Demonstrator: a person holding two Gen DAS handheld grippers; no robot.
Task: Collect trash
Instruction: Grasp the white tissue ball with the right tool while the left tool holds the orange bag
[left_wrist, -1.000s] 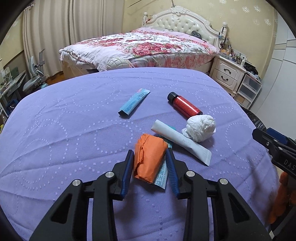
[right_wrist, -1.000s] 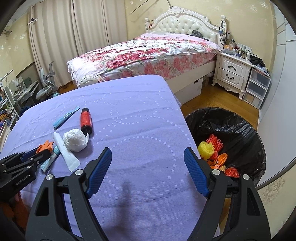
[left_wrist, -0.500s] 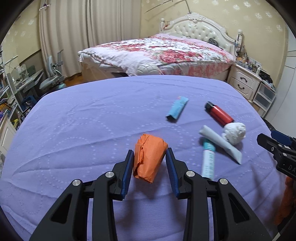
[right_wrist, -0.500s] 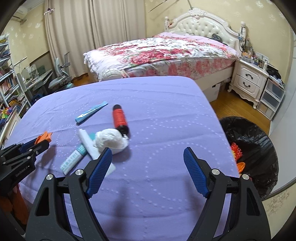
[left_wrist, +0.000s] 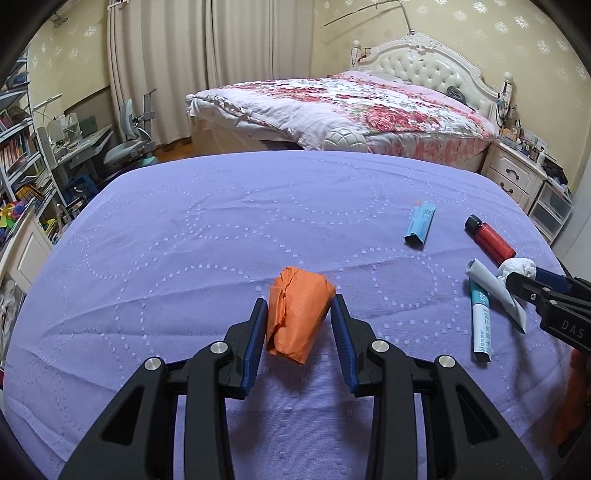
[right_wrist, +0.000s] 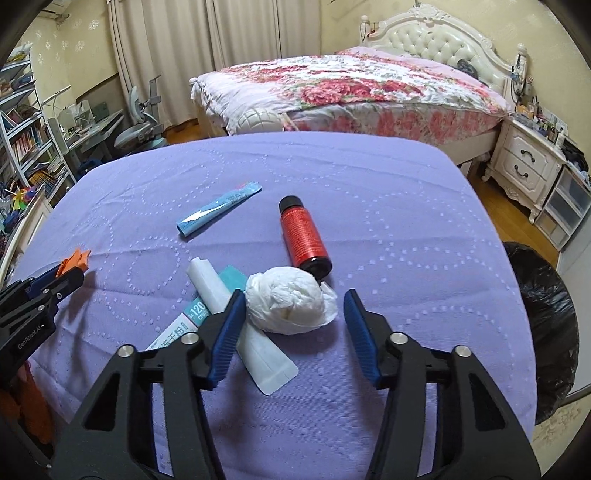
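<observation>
My left gripper is shut on a crumpled orange paper wad and holds it just above the purple table. My right gripper is open, its jaws on either side of a white crumpled tissue ball lying on the table. Beside the ball lie a red bottle with a black cap, a white flat sachet, a teal-and-white stick packet and a blue stick packet. The same items show at the right of the left wrist view, the red bottle among them.
A black-lined trash bin stands on the floor off the table's right edge. A floral bed and a white nightstand are beyond the table. A desk, chair and bookshelves stand at the left.
My left gripper lifted the orange wad off the other items and carried it left. My right gripper swung left from the bin side and came down around the white tissue ball.
</observation>
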